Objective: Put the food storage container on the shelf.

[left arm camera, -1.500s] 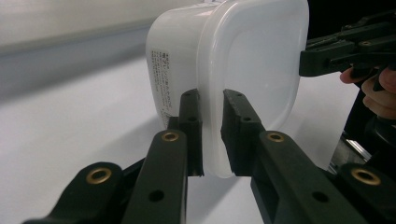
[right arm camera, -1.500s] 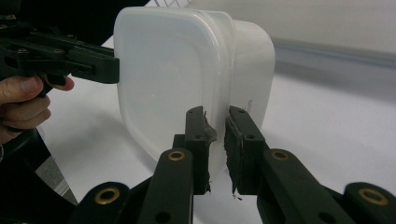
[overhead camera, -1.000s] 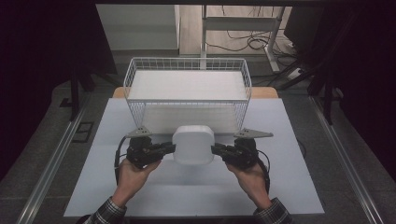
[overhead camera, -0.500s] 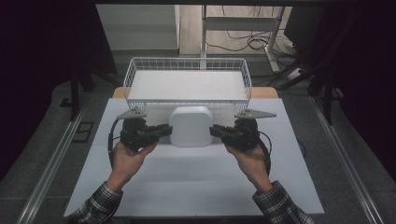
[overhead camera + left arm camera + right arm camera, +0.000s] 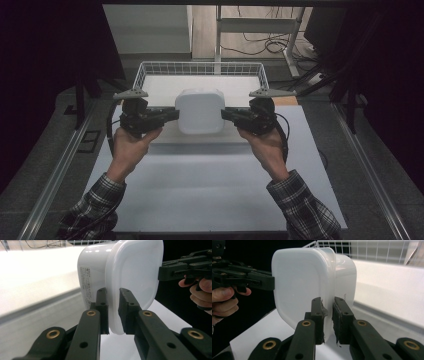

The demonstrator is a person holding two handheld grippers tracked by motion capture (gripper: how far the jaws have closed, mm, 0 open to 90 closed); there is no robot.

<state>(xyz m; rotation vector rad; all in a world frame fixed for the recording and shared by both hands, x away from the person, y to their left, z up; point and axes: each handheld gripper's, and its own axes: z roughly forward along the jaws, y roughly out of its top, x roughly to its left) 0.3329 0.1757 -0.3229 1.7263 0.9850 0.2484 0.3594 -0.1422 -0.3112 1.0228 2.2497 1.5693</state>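
High view: you hold the white container (image 5: 200, 111) between both tongs, left tongs (image 5: 170, 115) and right tongs (image 5: 227, 115) gripping its opposite rims, before the wire basket (image 5: 200, 68).

Dim and dark at the high view's edges, brightest on the white table (image 5: 210, 195) from overhead. Soft shadows beneath the hands. Glare on the tub (image 5: 120, 275) top; washed-out background, blurred nearest jaws in both gripper views.
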